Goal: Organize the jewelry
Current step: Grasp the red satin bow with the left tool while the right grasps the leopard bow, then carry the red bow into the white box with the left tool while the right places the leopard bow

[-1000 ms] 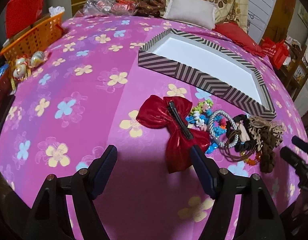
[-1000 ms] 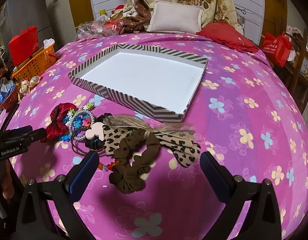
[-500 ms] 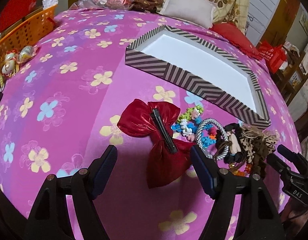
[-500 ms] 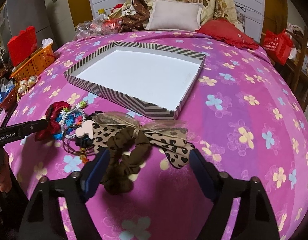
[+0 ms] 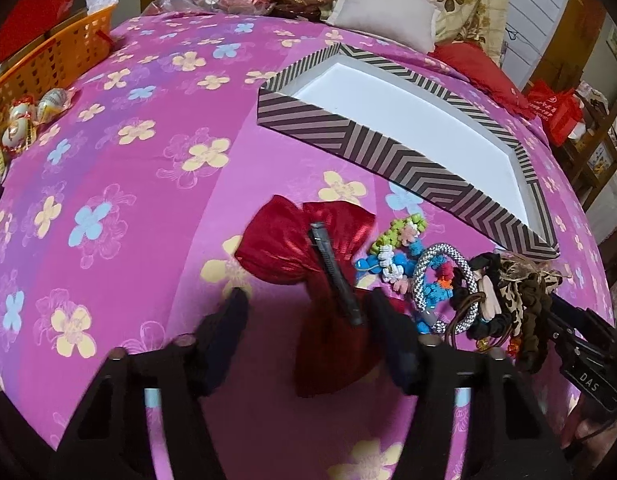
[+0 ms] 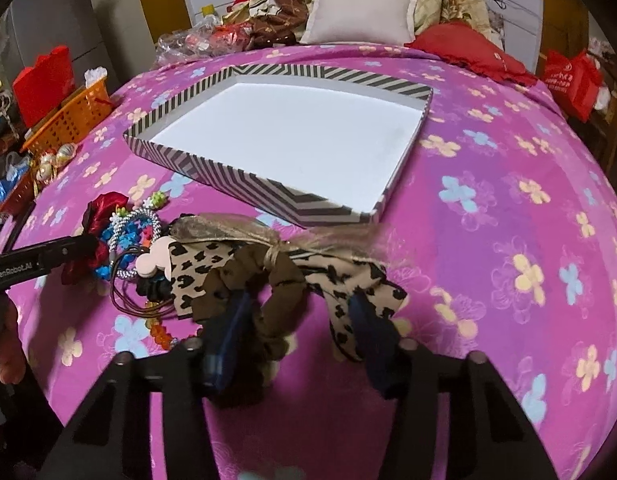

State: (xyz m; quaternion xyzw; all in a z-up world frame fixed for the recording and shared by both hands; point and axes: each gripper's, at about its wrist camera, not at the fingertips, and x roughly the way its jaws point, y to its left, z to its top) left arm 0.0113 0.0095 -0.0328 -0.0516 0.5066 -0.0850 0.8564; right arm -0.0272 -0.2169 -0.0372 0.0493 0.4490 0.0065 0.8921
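Surface: a bed under a pink flowered cover [image 6: 508,208] is filling both views, with pillows [image 6: 360,14] lying at its far end.
Tray: a shallow striped box [image 6: 212,168] with a white floor is sitting on the cover, just beyond the heap of accessories.
Heap: a red bow clip [image 5: 304,248], beaded bands [image 5: 392,252], a striped cord ring [image 5: 444,280], a leopard-print bow [image 6: 204,264] and a brown scrunchie [image 6: 276,284] are lying bunched together.
Left gripper [image 5: 308,312]: its jaws have just been closing; they are straddling the lower lobe of the red bow clip, with the right pad touching the fabric and the left pad standing clear.
Right gripper [image 6: 300,312]: its jaws have just been closing; they are reaching around the brown scrunchie and the leopard-print bow, and motion blur is hiding whether the pads are pressing.
Side: an orange basket [image 5: 52,60] is standing at the bed's left edge.
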